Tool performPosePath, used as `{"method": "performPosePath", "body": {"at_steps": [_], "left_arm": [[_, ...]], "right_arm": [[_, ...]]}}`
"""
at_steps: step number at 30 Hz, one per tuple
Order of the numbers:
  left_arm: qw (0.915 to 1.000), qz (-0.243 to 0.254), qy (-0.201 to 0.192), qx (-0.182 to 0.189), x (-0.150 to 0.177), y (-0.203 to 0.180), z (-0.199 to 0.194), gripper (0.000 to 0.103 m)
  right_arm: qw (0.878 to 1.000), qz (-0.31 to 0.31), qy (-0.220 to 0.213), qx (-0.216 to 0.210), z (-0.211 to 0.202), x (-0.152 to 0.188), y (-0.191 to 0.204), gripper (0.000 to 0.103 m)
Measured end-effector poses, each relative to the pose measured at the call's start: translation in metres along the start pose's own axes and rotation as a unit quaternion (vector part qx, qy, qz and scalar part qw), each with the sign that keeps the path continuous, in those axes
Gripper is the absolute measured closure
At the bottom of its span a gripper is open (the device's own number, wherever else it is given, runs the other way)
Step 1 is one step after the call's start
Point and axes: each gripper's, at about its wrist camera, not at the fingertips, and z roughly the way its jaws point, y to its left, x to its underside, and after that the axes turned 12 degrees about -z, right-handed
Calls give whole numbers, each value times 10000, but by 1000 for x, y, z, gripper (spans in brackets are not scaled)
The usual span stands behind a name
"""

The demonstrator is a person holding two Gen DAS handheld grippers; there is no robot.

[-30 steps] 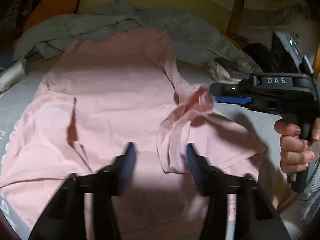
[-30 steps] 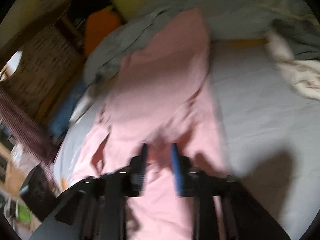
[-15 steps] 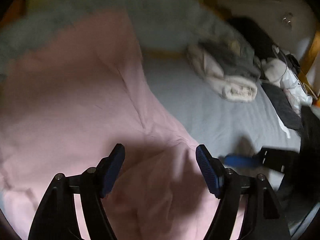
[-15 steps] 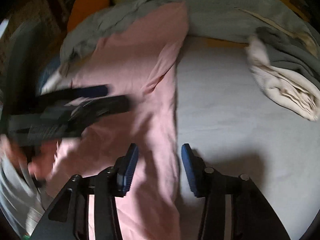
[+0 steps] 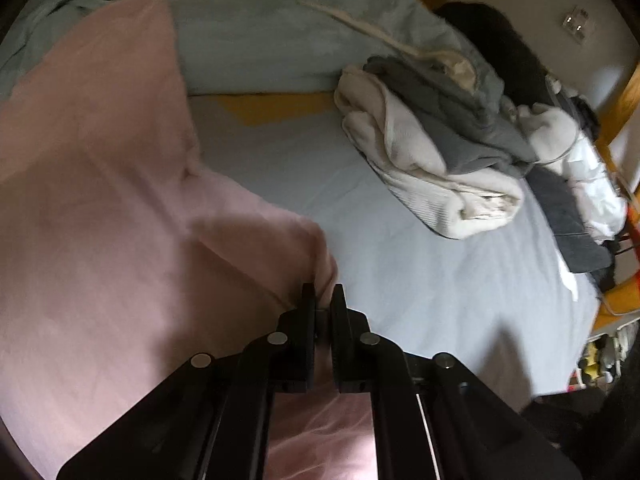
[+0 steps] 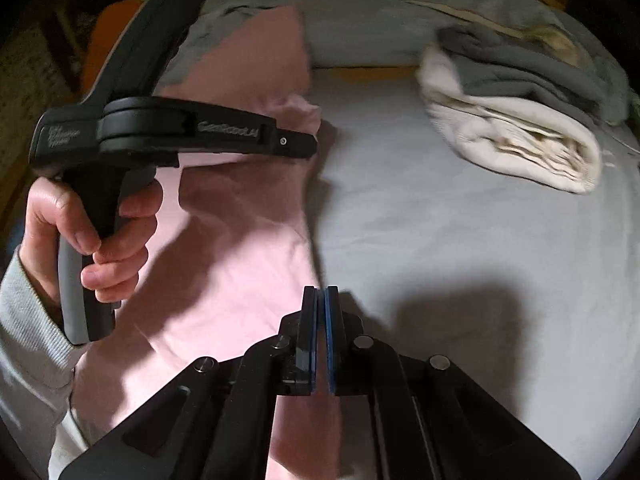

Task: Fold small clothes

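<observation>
The soft, light pink cotton garment (image 5: pixel 100 208) is lying spread on the grey-sheeted bed (image 5: pixel 400 264), draping limply. The left gripper (image 5: pixel 322 294) is pinching its sleeve edge; the right gripper (image 6: pixel 320 296) is clenched at its hem edge, seemingly nipping fabric.

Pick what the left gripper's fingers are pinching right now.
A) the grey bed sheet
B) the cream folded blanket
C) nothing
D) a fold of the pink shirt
D: in the left wrist view the left gripper is closed, with a fold of the pink shirt bunched between its fingers.
</observation>
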Motion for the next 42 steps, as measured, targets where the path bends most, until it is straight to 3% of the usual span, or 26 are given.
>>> {"method": "performPosePath", "body": {"at_steps": [2,6,8,9,10,12,13,15,19,23,24,26,30,35,42], "left_arm": [[9999,63,85,-120,-1,-5,16,97],[9994,237,-158,-191,1,-6,18,93],[9992,141,-289,-242,1,2,5,83],[9986,147,-427,-271,2,4,-5,73],[9975,194,-611,-309,3,5,-16,62],[9930,301,-1040,-470,8,9,-47,51],[9904,325,-1212,-571,11,11,-64,50],[9835,376,-1602,-752,23,17,-102,50],[9662,378,-2295,-1116,58,34,-176,49],[9468,189,-2792,-1591,96,56,-236,46],[9420,101,-2861,-1749,104,61,-249,45],[9333,0,-3002,-1971,123,75,-274,45],[9209,-287,-3120,-2318,162,105,-302,42],[9238,-922,-2968,-2237,216,149,-302,42],[9279,-1382,-2608,-2279,266,183,-272,42]], "right_arm": [[9998,190,49,-50,1,1,-8,100],[9979,583,-131,-260,-17,3,-21,97],[9961,696,-298,-443,-29,7,-19,79],[9963,651,-336,-442,-32,7,-19,66],[9969,557,-361,-420,-35,11,-15,63],[9981,375,-316,-375,-36,20,-8,63],[9983,339,-259,-389,-35,25,-5,63],[9985,358,-75,-419,-30,38,-3,63],[9987,458,228,-49,-19,50,-10,63],[9949,619,31,797,-35,57,-20,63],[9940,664,-101,861,-41,56,-23,63],[9946,750,-417,582,-50,52,-27,63],[9971,447,-618,71,-50,45,-13,63],[9986,172,-492,130,-46,54,5,63],[9967,422,-678,168,-64,75,11,63]]}}
